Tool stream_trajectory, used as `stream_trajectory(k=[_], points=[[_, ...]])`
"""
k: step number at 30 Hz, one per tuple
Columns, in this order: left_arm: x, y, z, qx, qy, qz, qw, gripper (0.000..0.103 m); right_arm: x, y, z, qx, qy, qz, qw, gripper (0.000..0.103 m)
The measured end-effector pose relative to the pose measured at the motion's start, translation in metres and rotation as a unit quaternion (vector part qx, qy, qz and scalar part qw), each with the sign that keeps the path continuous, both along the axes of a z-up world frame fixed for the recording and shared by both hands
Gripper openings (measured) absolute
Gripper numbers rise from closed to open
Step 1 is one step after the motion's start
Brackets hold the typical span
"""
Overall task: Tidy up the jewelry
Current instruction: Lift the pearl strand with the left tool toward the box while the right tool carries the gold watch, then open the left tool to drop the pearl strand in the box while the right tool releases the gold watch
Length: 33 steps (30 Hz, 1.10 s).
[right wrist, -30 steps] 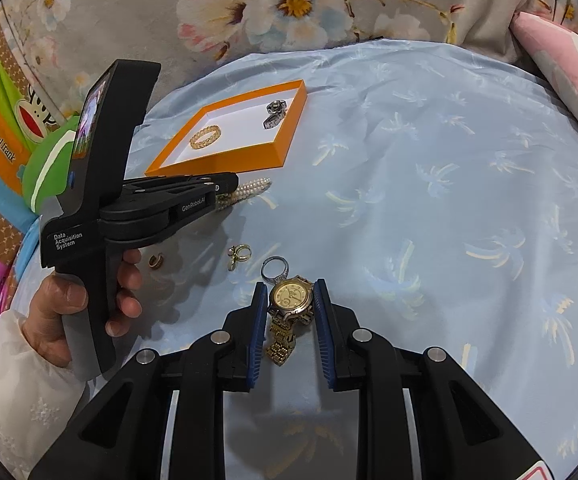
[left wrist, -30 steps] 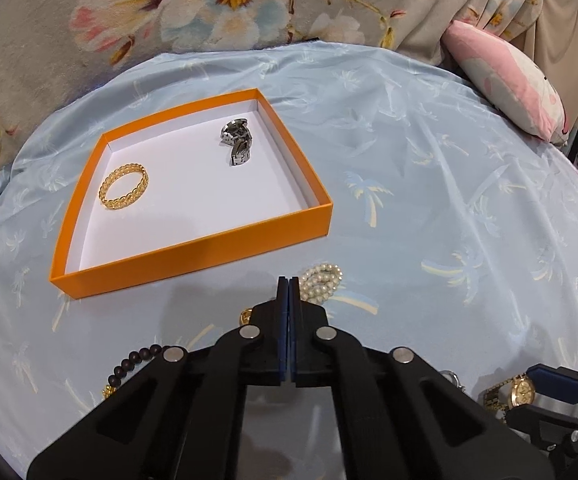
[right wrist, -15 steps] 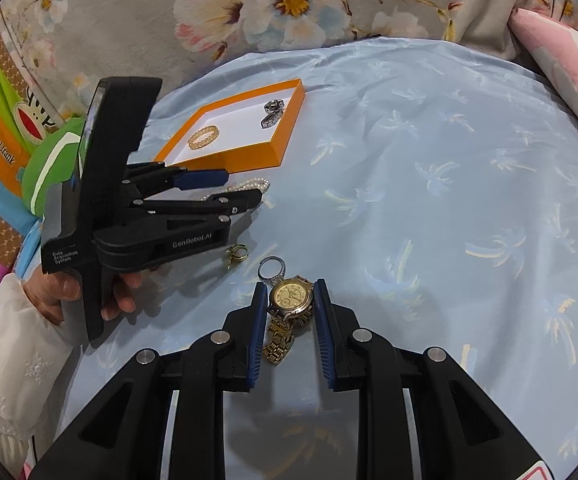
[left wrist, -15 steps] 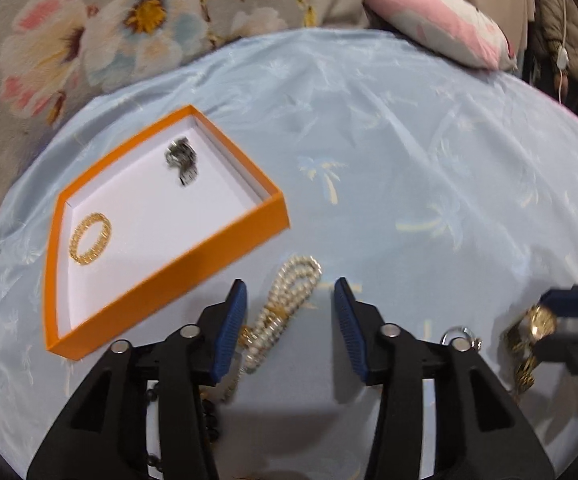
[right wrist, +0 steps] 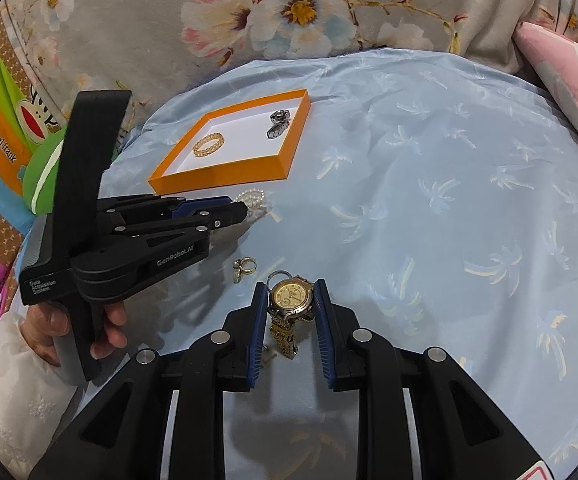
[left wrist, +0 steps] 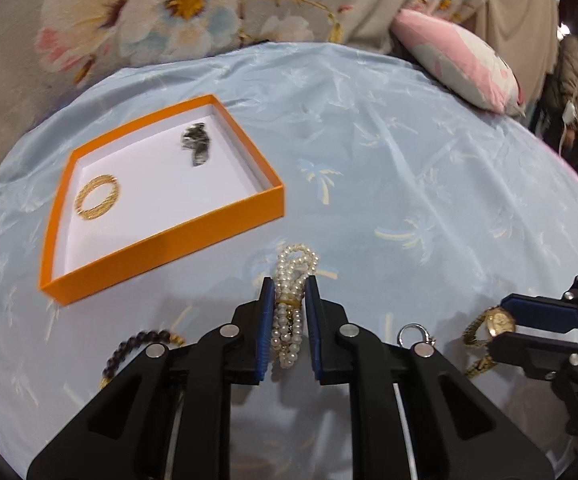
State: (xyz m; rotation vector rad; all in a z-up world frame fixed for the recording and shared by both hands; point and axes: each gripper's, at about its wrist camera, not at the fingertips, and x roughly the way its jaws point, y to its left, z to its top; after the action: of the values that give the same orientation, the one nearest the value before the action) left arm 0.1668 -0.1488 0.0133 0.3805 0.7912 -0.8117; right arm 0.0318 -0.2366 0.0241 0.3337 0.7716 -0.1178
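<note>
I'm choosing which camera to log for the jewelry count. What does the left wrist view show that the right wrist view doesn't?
Only the left wrist view: a dark bead bracelet on the cloth and the pearl bracelet pressed between the left gripper pads, whose jaws have just been closing.

Only the right wrist view: a small gold ring and the hand holding the left gripper.

Both: orange tray, gold bangle, silver watch, gold watch in the right gripper.

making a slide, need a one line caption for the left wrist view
Left claw closing around a pearl bracelet beside the orange tray.
</note>
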Motion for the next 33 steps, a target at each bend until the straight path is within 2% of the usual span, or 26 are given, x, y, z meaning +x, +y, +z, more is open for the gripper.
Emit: stream_trajectory(k=[3, 6, 11, 15, 19, 23, 27, 33], points=[[0.006, 0.018, 0.012, -0.005, 0.010, 0.054, 0.9985, 0.015, 0.010, 0.002, 0.011, -0.006, -0.009, 0.007, 1.000, 0.022], [0.020, 0.044, 0.029, -0.023, 0.020, 0.110, 0.9935, 0.015, 0.026, 0.004, 0.025, -0.012, -0.018, 0.015, 1.000, 0.022], [0.048, 0.076, 0.060, -0.036, -0.009, 0.177, 0.9835, 0.015, 0.072, 0.006, 0.047, -0.017, -0.033, 0.032, 0.999, 0.022], [0.080, 0.078, 0.067, -0.034, -0.013, 0.213, 0.9765, 0.015, 0.115, 0.007, 0.056, -0.013, -0.042, 0.038, 0.998, 0.022], [0.107, 0.072, 0.061, -0.040, -0.005, 0.227, 0.9730, 0.015, 0.155, 0.004, 0.054, -0.008, -0.045, 0.036, 0.998, 0.022], [0.127, 0.063, 0.045, -0.040, 0.009, 0.238, 0.9705, 0.015, 0.184, -0.001, 0.036, -0.004, -0.032, 0.042, 0.999, 0.022], [0.143, 0.057, 0.027, -0.039, 0.023, 0.244, 0.9688, 0.015, 0.203, -0.003, 0.019, 0.002, -0.021, 0.044, 0.999, 0.022], [0.156, 0.051, 0.009, -0.037, 0.036, 0.250, 0.9670, 0.015, 0.218, -0.001, 0.005, -0.017, -0.005, 0.046, 0.999, 0.022]])
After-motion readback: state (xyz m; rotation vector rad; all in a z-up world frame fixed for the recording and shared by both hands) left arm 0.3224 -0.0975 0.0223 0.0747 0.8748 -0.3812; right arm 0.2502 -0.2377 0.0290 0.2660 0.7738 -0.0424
